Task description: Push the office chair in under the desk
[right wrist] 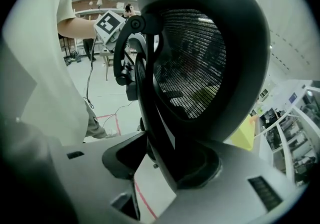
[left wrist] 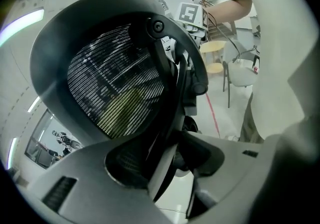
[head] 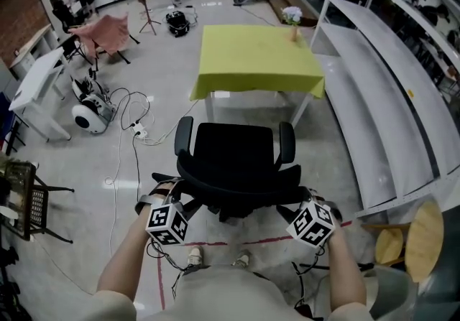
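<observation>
A black office chair (head: 237,154) stands in front of me, its mesh backrest toward me and its seat facing a desk with a yellow-green cloth (head: 255,57) farther off. My left gripper (head: 167,197) is at the backrest's left edge and my right gripper (head: 307,201) at its right edge. In the left gripper view the backrest (left wrist: 110,87) and its frame run between the jaws of the left gripper (left wrist: 165,155), with floor showing beside the frame. The right gripper (right wrist: 162,163) straddles the backrest (right wrist: 195,62) the same way, with a gap on one side.
A small flower vase (head: 292,16) stands on the desk. Long white shelving (head: 381,97) runs along the right, with a wooden stool (head: 424,237) near it. Cables and a power strip (head: 140,131) lie left of the chair. A red tape line (head: 215,243) crosses the floor by my feet.
</observation>
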`<state>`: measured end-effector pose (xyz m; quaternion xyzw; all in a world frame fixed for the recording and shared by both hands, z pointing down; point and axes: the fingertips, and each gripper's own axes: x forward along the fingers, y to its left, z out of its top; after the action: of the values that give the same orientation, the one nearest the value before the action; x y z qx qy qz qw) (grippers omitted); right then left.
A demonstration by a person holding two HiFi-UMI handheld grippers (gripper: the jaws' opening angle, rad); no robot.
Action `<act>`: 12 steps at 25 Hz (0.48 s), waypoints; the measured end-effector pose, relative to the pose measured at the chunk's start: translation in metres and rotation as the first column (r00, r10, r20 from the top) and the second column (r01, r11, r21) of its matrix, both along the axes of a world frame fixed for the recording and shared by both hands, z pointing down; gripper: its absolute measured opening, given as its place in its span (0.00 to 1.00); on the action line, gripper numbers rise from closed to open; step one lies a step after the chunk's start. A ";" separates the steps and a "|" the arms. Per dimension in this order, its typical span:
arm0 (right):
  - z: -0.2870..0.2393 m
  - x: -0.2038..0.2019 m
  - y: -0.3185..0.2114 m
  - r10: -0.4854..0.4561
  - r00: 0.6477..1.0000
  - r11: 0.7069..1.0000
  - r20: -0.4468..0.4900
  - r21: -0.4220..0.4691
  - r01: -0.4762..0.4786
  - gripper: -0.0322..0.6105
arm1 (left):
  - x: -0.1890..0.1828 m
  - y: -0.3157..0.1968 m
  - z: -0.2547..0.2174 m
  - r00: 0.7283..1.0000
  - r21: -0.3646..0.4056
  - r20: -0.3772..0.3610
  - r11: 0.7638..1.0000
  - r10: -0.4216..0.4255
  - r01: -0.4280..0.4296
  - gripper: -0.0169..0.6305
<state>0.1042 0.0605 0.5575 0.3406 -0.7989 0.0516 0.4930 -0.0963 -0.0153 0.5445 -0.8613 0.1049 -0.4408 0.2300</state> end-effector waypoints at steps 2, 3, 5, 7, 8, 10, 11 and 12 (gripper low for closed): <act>0.001 0.003 -0.005 0.007 1.000 1.000 -0.003 -0.010 -0.007 0.33 | 0.004 -0.007 0.000 1.000 0.012 -0.004 1.000 0.009 -0.009 0.34; 0.001 0.004 -0.008 0.009 1.000 1.000 -0.003 -0.014 -0.009 0.33 | 0.005 -0.012 0.001 1.000 0.017 -0.005 1.000 0.014 -0.014 0.34; 0.001 0.006 -0.015 0.012 1.000 1.000 0.000 -0.013 -0.012 0.33 | 0.008 -0.021 0.001 1.000 0.021 -0.006 1.000 0.019 -0.019 0.35; 0.001 0.012 -0.022 0.016 1.000 1.000 0.001 0.000 -0.016 0.33 | 0.014 -0.029 0.001 1.000 0.014 -0.005 1.000 0.018 -0.018 0.35; 0.001 0.016 -0.026 0.018 1.000 1.000 0.001 0.008 -0.018 0.33 | 0.018 -0.033 0.001 1.000 0.012 -0.005 1.000 0.017 -0.017 0.35; 0.003 0.022 -0.034 0.013 1.000 1.000 -0.002 0.016 -0.013 0.33 | 0.024 -0.042 0.002 1.000 0.016 -0.006 1.000 0.017 -0.017 0.35; 0.003 0.024 -0.039 0.004 1.000 1.000 -0.004 0.015 -0.003 0.33 | 0.027 -0.047 0.002 1.000 0.022 -0.007 1.000 0.018 -0.017 0.35; 0.003 0.027 -0.043 -0.011 1.000 1.000 -0.008 0.012 0.011 0.33 | 0.029 -0.052 0.002 1.000 0.029 -0.009 0.999 0.020 -0.019 0.35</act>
<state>0.1312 0.0171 0.5607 0.3395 -0.7989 0.0429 0.4946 -0.0671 -0.0676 0.5465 -0.8610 0.1040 -0.4327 0.2461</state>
